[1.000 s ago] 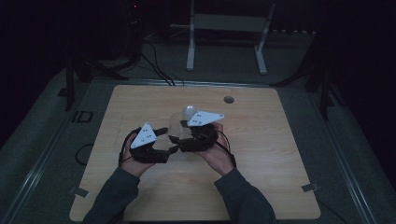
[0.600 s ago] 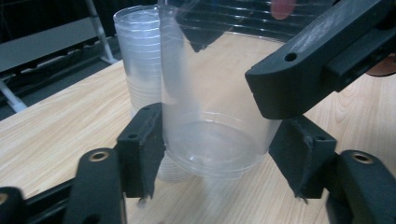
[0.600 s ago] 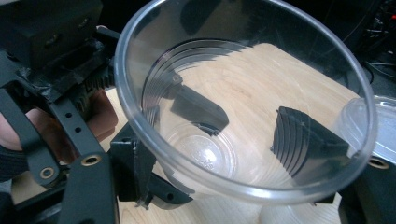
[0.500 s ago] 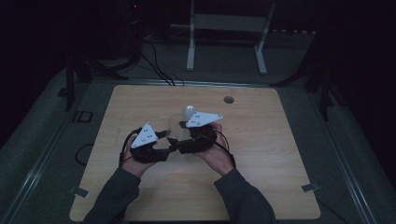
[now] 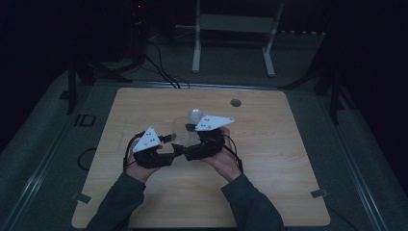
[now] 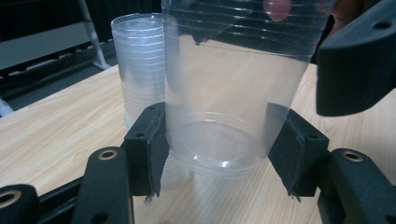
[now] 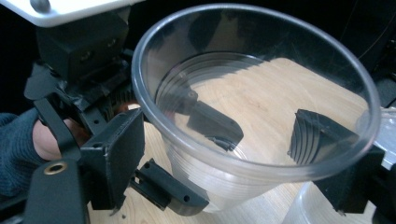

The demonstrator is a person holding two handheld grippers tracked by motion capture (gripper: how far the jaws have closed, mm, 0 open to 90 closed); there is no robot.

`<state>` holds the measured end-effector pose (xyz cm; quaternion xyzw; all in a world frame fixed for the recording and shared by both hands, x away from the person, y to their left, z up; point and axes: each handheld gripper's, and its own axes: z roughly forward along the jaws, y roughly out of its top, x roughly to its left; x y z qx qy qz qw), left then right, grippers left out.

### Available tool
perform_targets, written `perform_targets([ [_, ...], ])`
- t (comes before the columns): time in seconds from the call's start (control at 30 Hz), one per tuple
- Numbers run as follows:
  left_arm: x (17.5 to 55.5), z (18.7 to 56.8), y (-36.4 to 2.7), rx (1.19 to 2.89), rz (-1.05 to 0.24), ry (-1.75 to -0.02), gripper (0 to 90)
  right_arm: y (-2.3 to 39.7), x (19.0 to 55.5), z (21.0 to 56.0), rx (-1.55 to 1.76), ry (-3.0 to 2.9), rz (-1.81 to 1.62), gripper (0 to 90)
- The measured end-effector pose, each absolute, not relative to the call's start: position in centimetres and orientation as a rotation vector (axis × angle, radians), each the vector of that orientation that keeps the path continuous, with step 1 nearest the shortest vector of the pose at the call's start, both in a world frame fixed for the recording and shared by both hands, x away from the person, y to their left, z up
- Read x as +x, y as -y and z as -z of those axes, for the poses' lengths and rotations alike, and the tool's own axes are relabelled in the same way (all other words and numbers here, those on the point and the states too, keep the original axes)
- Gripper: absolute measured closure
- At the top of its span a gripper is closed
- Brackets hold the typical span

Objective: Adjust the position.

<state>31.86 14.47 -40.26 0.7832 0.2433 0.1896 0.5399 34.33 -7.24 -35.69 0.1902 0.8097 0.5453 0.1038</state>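
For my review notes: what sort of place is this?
Probably a dim lab or recording room: a bare wooden table, cables on grey floor, a white metal stand behind, and handheld grippers working clear plastic cups.

A clear plastic cup [image 7: 254, 107] sits between the right gripper [image 7: 243, 158]'s black jaws, which have just been opening; the left pad stands just off the cup's wall. The left gripper [image 7: 205, 126] grips the cup low down, from the far left, over the wooden table [image 7: 275, 93]. Another clear cup [image 7: 303, 205] stands at the near right.
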Motion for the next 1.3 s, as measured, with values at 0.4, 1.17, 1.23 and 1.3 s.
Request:
perform_targets([
  [0.4, 31.9, 40.5, -14.2, 1.825, -0.385, -0.574, 41.6, 7.8, 34.5, 35.6, 0.561, -2.324, -1.739, 17.7],
  [1.17, 32.3, 41.2, -14.2, 1.73, -0.232, -0.544, 41.8, 8.6, 34.5, 35.3, 0.544, -2.247, -1.902, 22.6],
  [1.23, 32.3, 41.2, -14.2, 1.728, -0.23, -0.541, 41.8, 8.6, 34.5, 35.3, 0.541, -2.245, -1.9, 23.1],
  [1.3, 32.3, 41.2, -14.2, 1.73, -0.228, -0.536, 41.7, 8.6, 34.4, 35.3, 0.537, -2.243, -1.901, 24.5],
])
